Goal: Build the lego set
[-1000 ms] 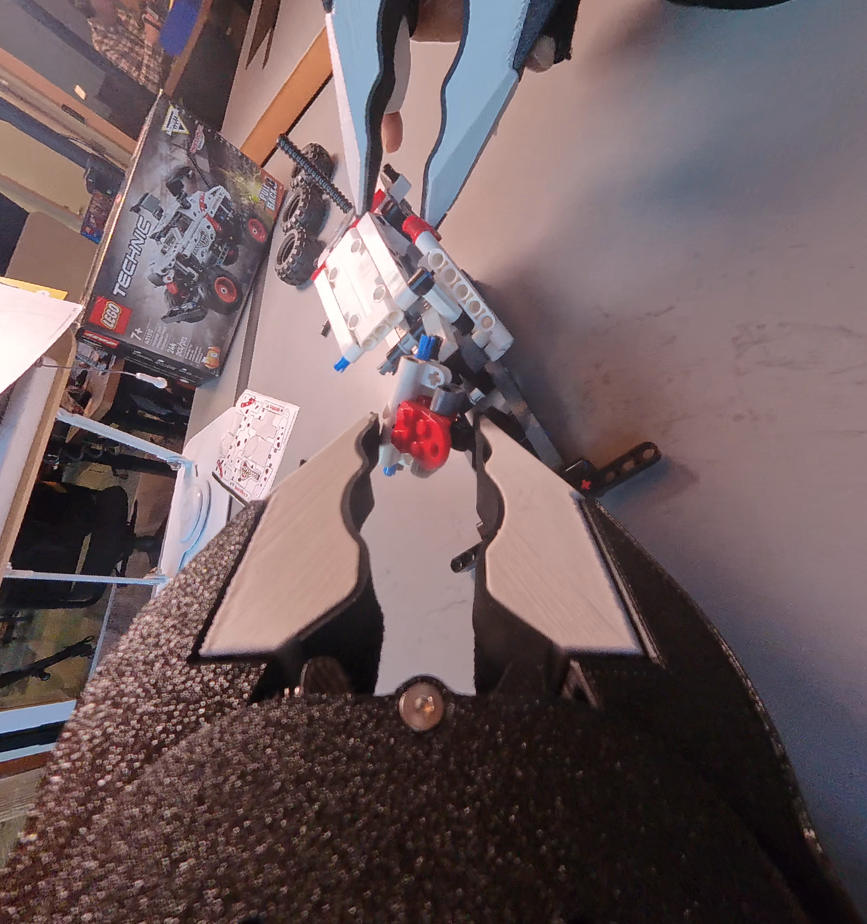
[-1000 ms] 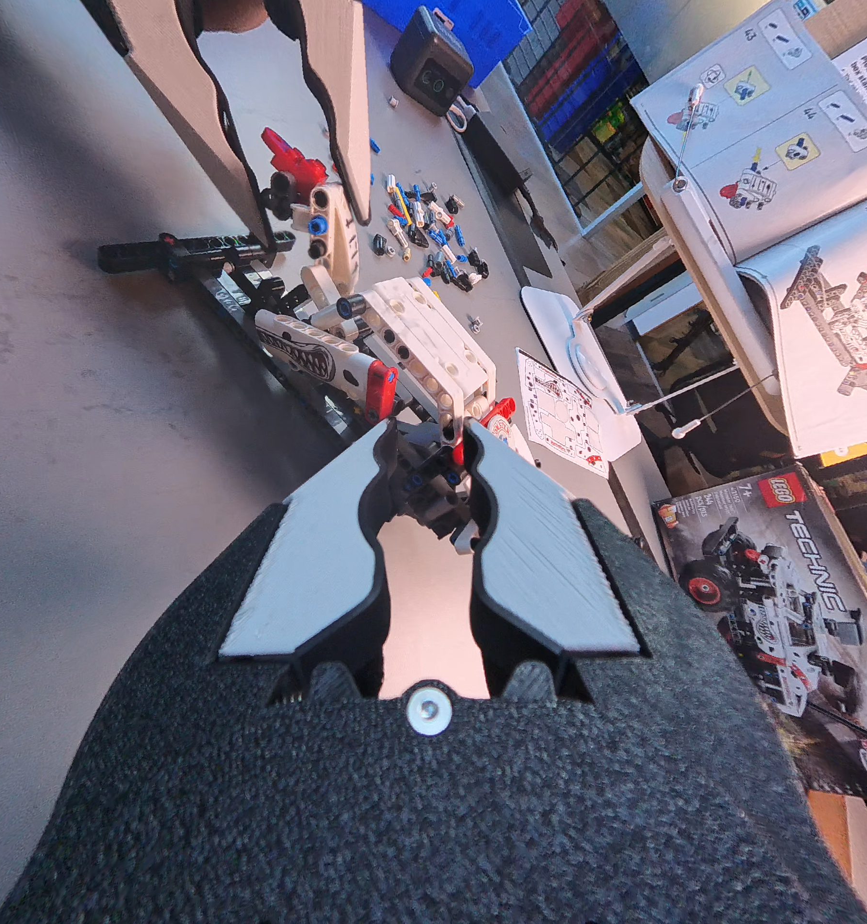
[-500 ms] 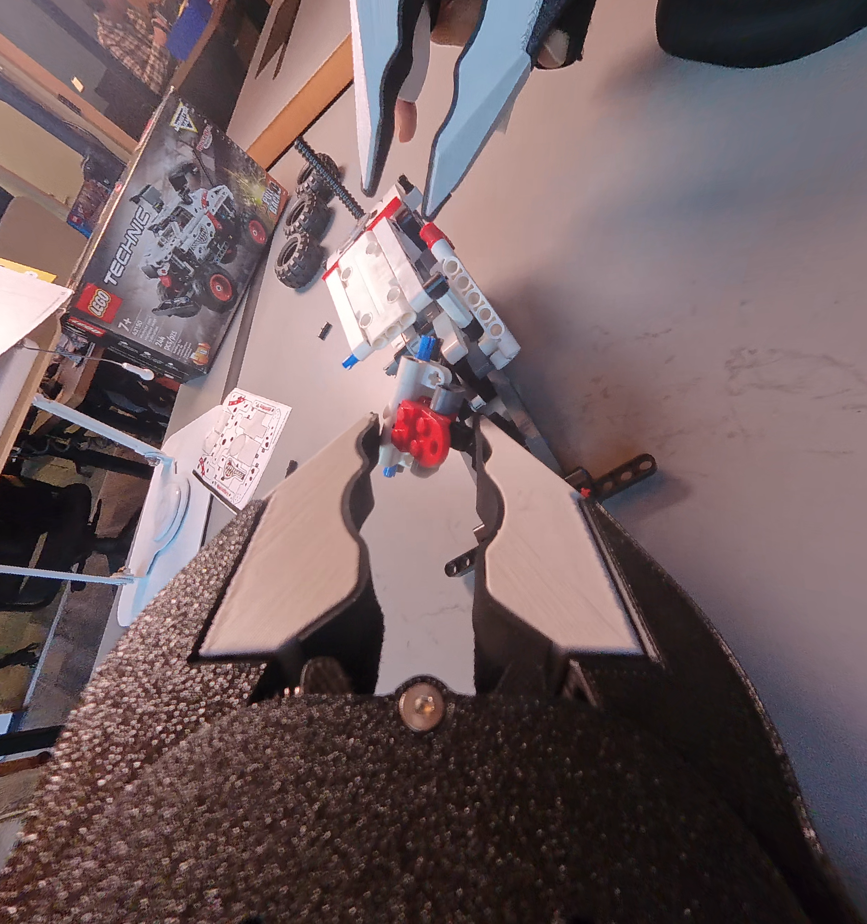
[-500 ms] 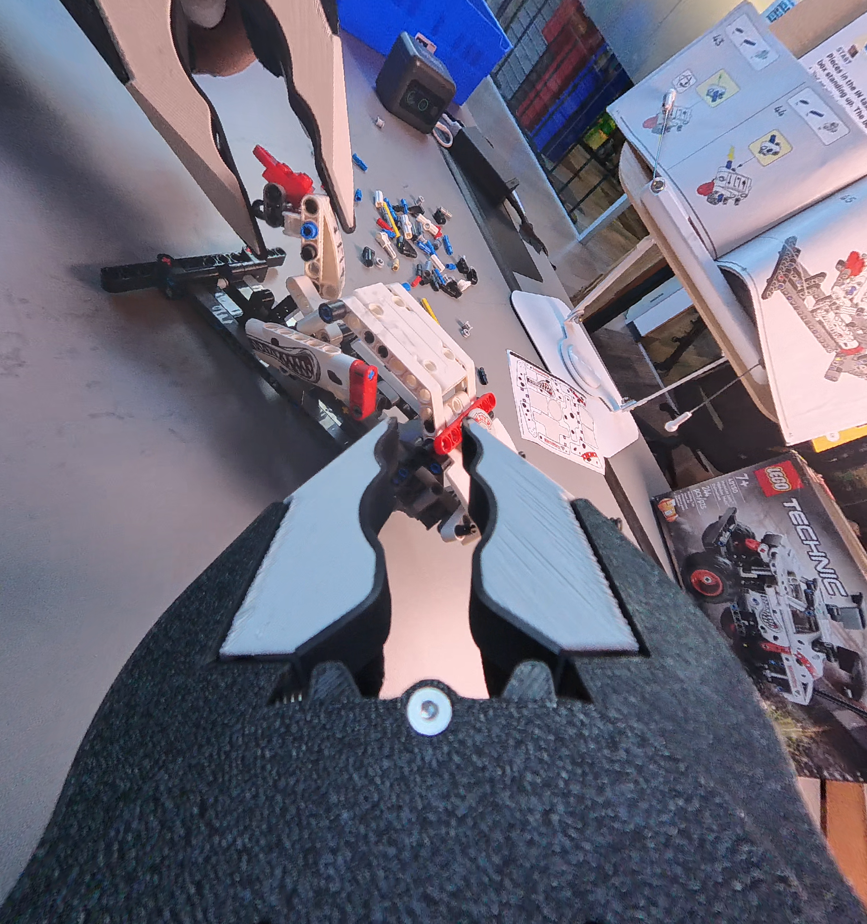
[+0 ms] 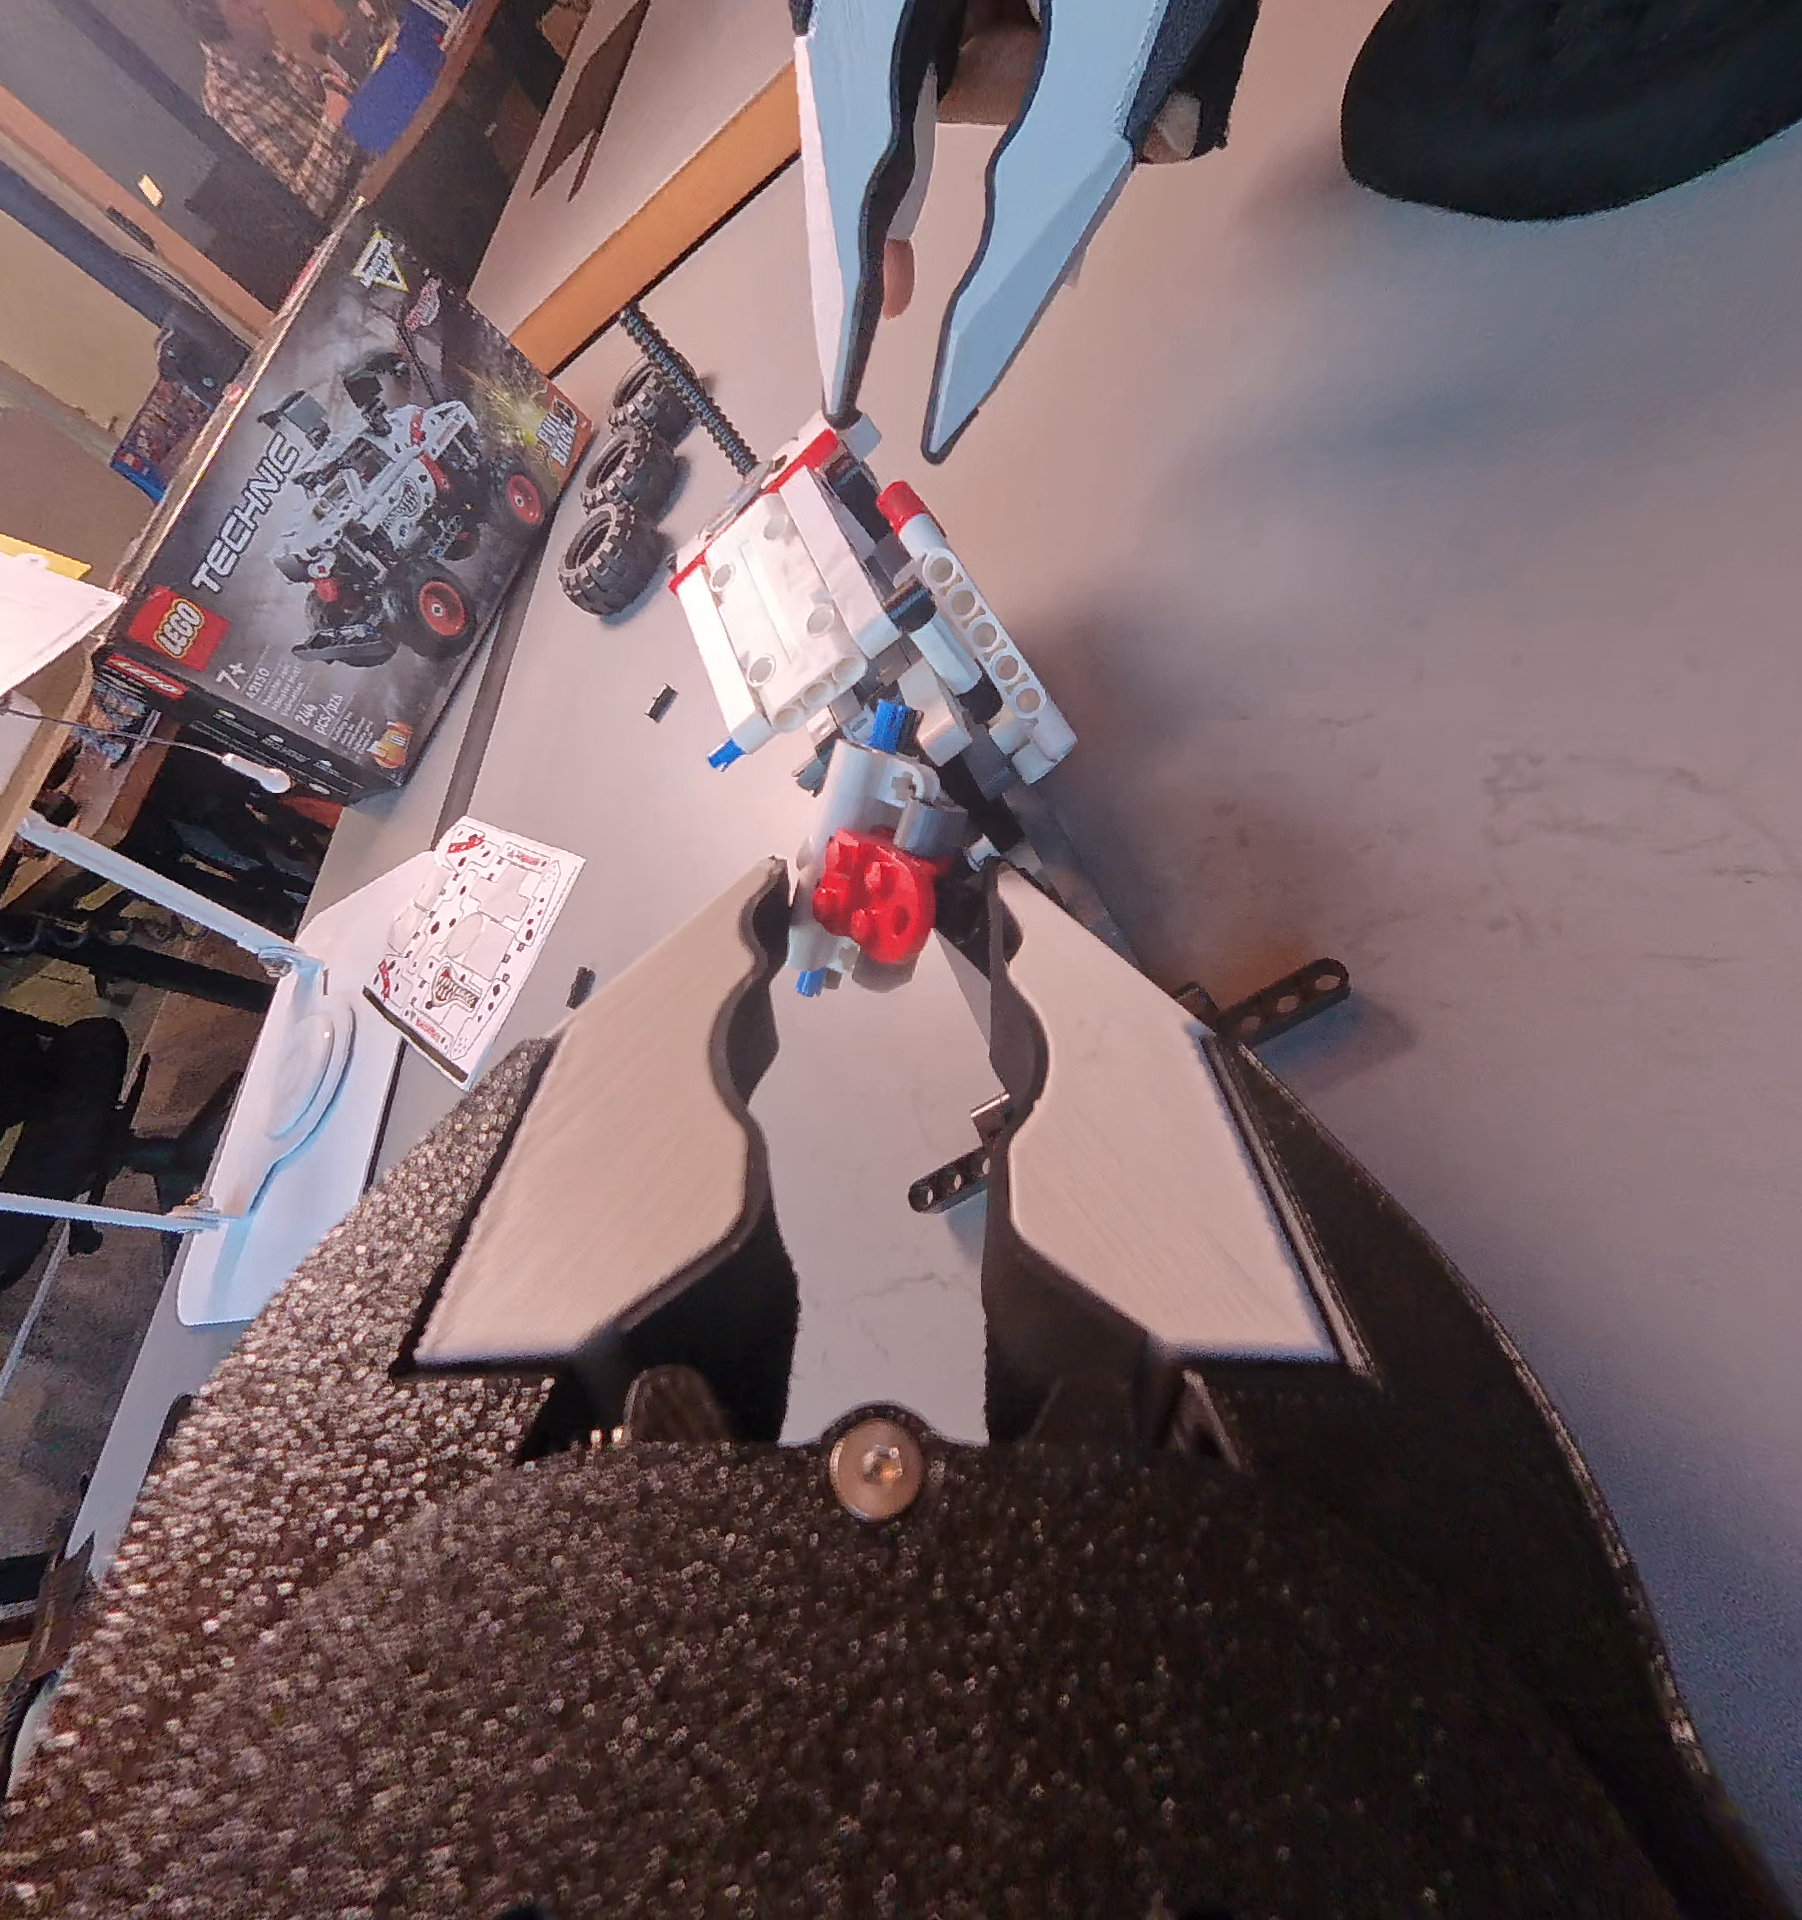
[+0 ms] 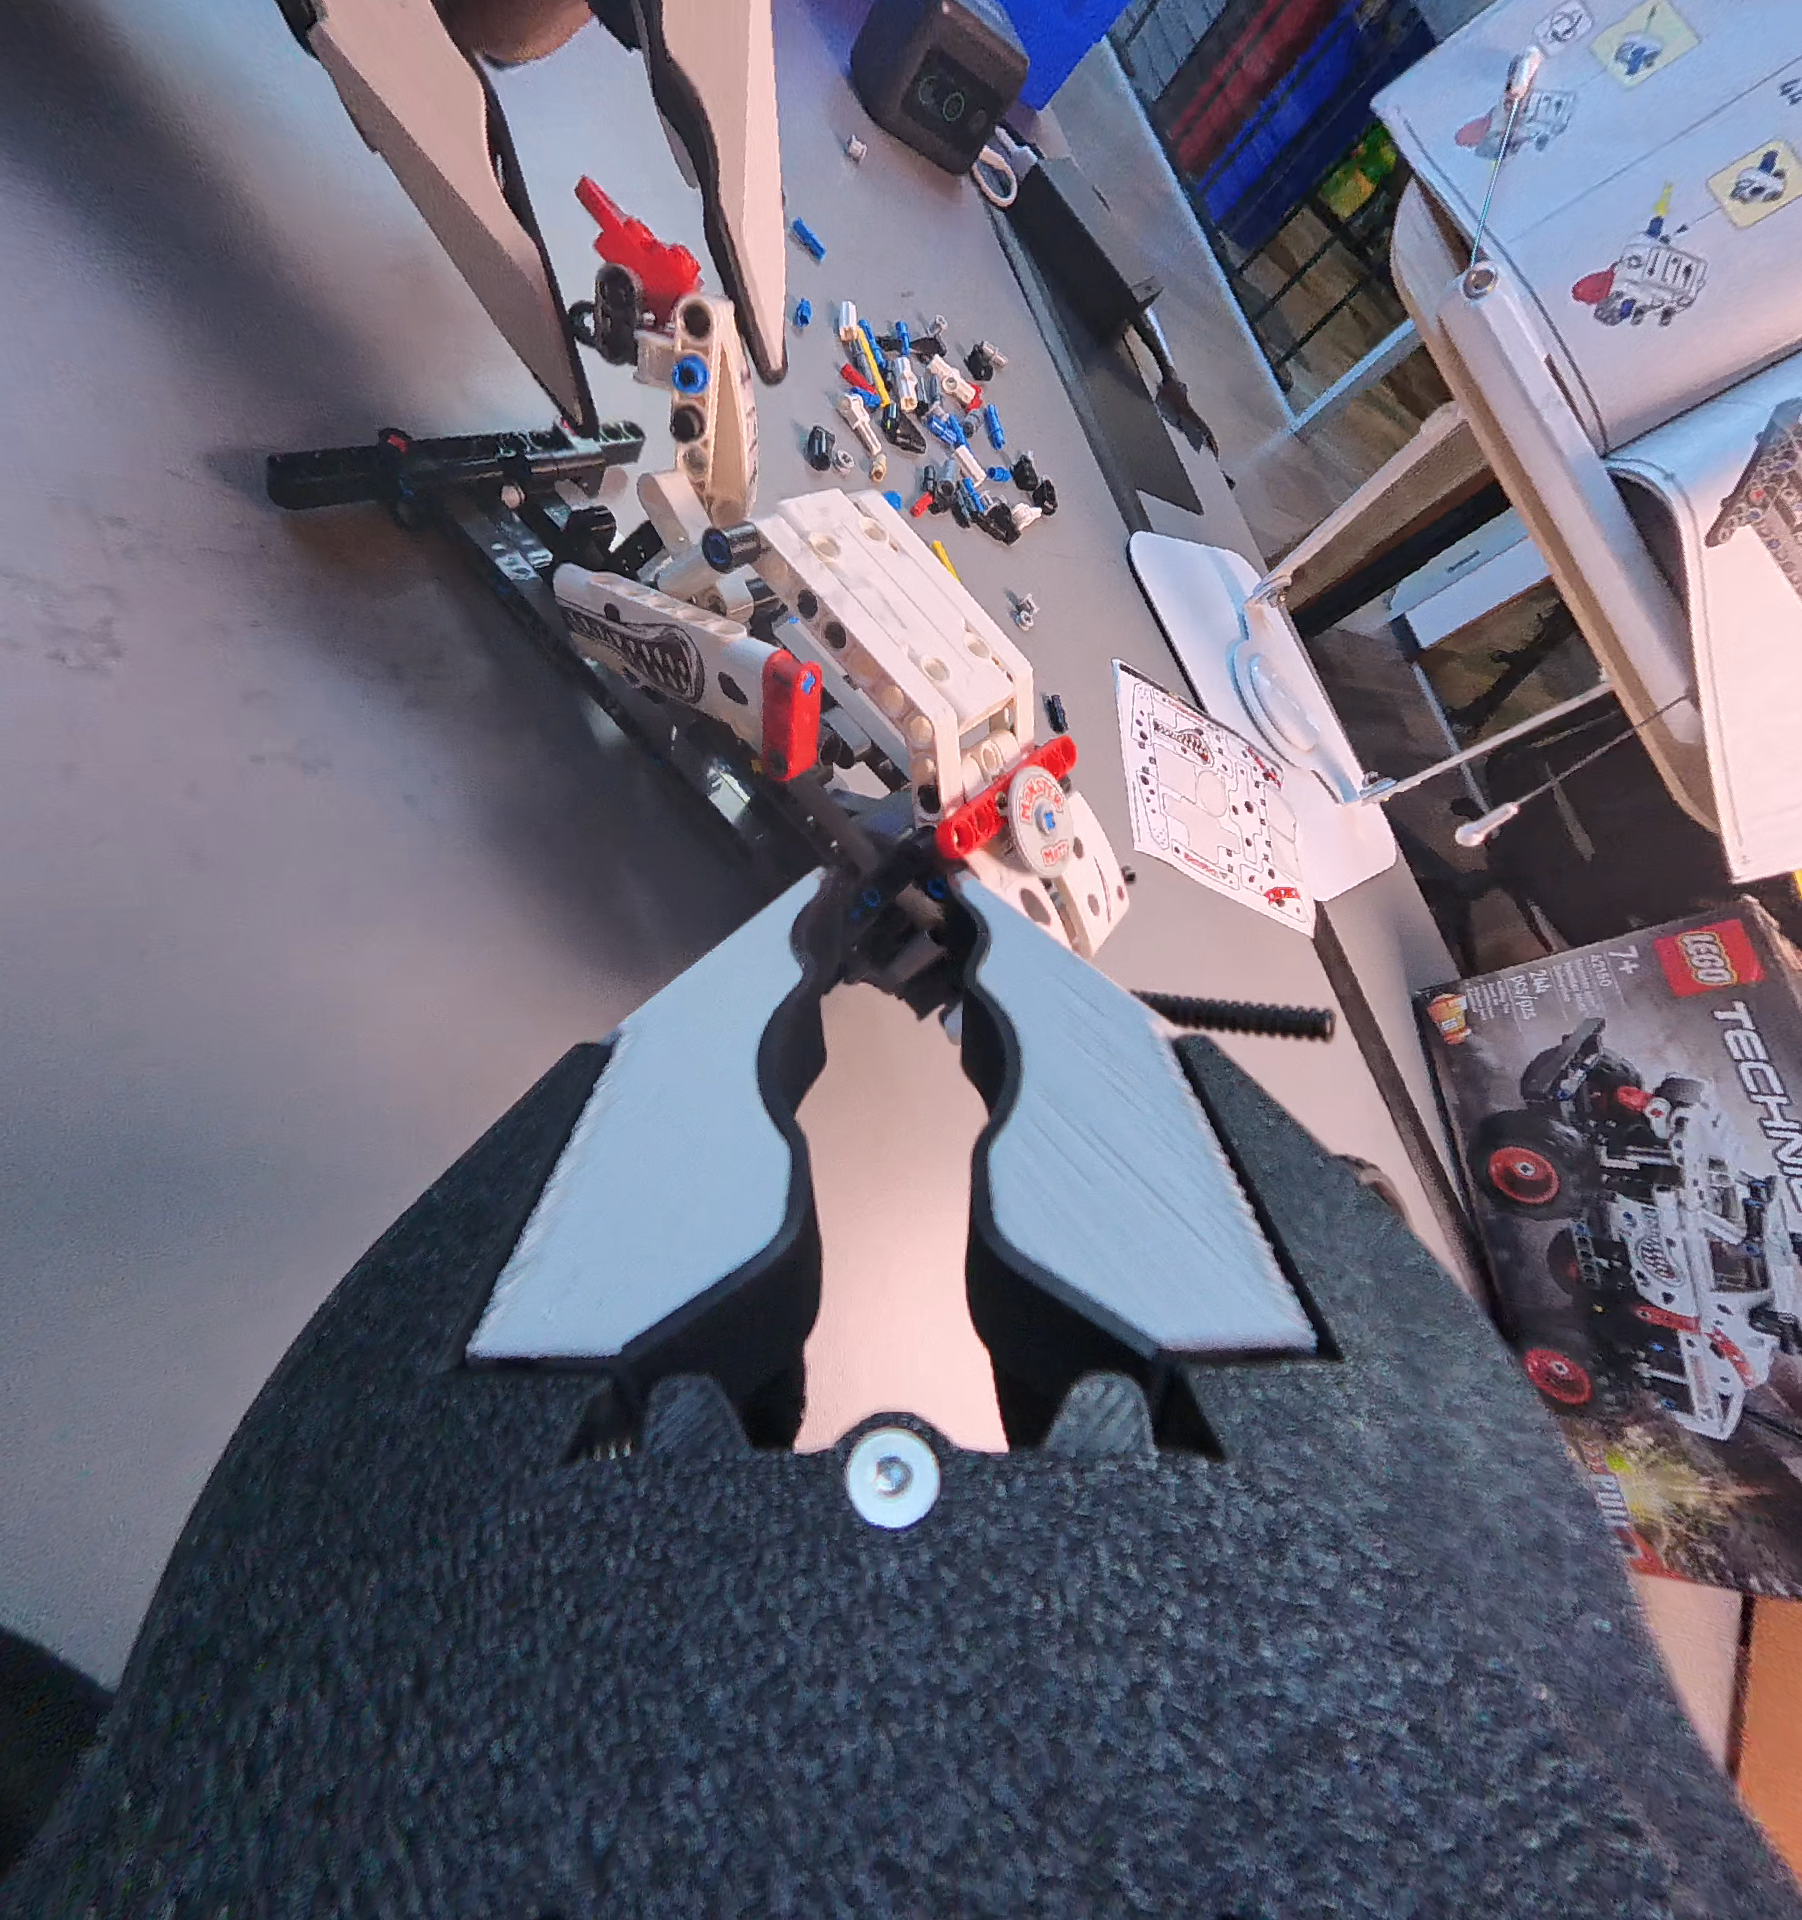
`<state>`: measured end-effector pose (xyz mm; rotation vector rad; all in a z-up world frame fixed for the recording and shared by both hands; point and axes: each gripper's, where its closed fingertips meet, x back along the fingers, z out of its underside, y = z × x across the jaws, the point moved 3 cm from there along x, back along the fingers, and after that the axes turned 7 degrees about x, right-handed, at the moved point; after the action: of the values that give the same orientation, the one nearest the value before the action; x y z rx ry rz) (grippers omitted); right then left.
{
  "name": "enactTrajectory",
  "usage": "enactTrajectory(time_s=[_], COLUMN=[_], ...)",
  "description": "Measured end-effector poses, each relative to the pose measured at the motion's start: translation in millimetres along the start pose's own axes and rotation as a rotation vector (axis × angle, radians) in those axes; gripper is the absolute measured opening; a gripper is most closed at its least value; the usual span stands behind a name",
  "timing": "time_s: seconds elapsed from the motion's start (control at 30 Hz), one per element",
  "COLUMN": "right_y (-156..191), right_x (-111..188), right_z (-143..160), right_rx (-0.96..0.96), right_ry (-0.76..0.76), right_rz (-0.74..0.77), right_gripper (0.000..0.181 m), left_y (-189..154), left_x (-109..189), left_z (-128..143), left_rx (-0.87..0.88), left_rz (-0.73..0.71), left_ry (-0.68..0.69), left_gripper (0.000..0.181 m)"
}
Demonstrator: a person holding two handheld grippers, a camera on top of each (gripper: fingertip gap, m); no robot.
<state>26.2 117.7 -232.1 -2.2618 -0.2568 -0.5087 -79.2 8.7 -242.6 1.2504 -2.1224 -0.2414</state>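
Observation:
The half-built white, black and red lego model [image 5: 824, 623] lies on the grey table; it also shows in the right wrist view [image 6: 876, 623]. My left gripper [image 5: 881, 883] is shut on its front end, around a red part [image 5: 871, 904] and a white arm. From the right wrist view, the left gripper [image 6: 673, 400] straddles that end. My right gripper [image 6: 889, 899] has its tips on either side of the model's dark rear end, with a gap between them. In the left wrist view the right gripper [image 5: 886, 436] hangs at the model's far end.
Several loose small pieces [image 6: 918, 416] lie beyond the model. Three black tyres [image 5: 616, 499], the set's box [image 5: 336, 540], a sticker sheet [image 5: 471, 945] and a white stand base [image 5: 284, 1122] sit at the table's edge. An open instruction booklet [image 6: 1655, 208] stands on a holder. Left tips to right tips: about 12 cm.
My right gripper has drawn back along the model, so only the model's rear end sits between its tips, and its jaws have narrowed a little. The left gripper's grip looks unchanged.

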Motion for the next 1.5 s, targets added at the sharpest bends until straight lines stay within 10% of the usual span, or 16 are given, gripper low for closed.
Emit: enactTrajectory(time_s=[1.0,1.5], right_y=[-25.5,11.6], right_x=[-67.7,-20.6], right_z=[25.6,-5.7], right_rx=[-0.122,-0.122], right_ry=[-0.117,-0.098], right_rz=[-0.125,-0.128], right_gripper=[0.027,0.029], left_y=[-11.1,-7.7], left_x=[-24.5,-24.7], left_z=[-30.4,-35.1], left_rx=[-0.040,0.397], left_rz=[-0.012,-0.017], left_ry=[0.075,-0.024], left_gripper=[0.036,0.034])
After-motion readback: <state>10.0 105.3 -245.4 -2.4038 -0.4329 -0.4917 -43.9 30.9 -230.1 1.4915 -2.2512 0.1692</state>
